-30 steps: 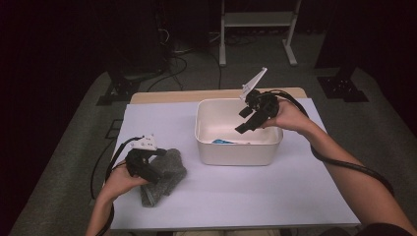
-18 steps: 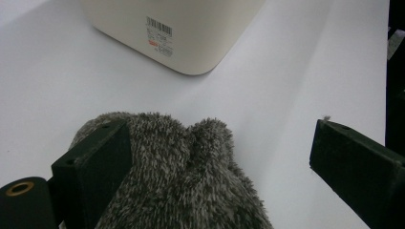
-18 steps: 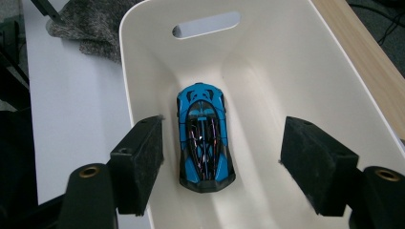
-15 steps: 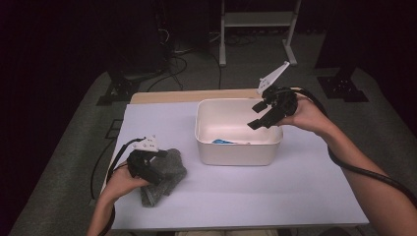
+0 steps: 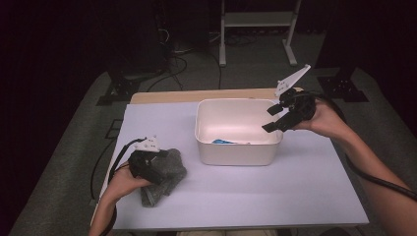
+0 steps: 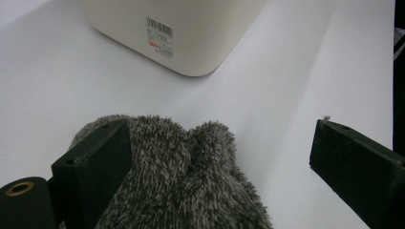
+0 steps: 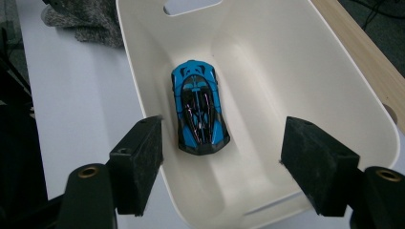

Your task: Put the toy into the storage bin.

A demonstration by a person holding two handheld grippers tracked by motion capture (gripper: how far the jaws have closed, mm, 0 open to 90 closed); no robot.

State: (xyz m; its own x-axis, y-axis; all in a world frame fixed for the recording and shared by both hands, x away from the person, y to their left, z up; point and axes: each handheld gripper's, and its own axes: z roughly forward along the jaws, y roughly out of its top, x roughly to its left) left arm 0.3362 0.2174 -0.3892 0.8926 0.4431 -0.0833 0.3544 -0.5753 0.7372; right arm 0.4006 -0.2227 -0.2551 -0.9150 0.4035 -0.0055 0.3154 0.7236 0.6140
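High view: bin (image 5: 236, 147) between grippers, seemingly.

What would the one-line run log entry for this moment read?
left gripper: open, fingers astride grey fuzzy cloth | right gripper: open, empty, over white bin | blue toy car: lying in bin

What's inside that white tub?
A blue toy car lies on the floor of the white tub. From the high view the near wall covers most of the car.

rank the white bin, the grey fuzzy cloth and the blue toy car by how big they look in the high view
1. white bin
2. grey fuzzy cloth
3. blue toy car, only a sliver showing above the bin's near wall
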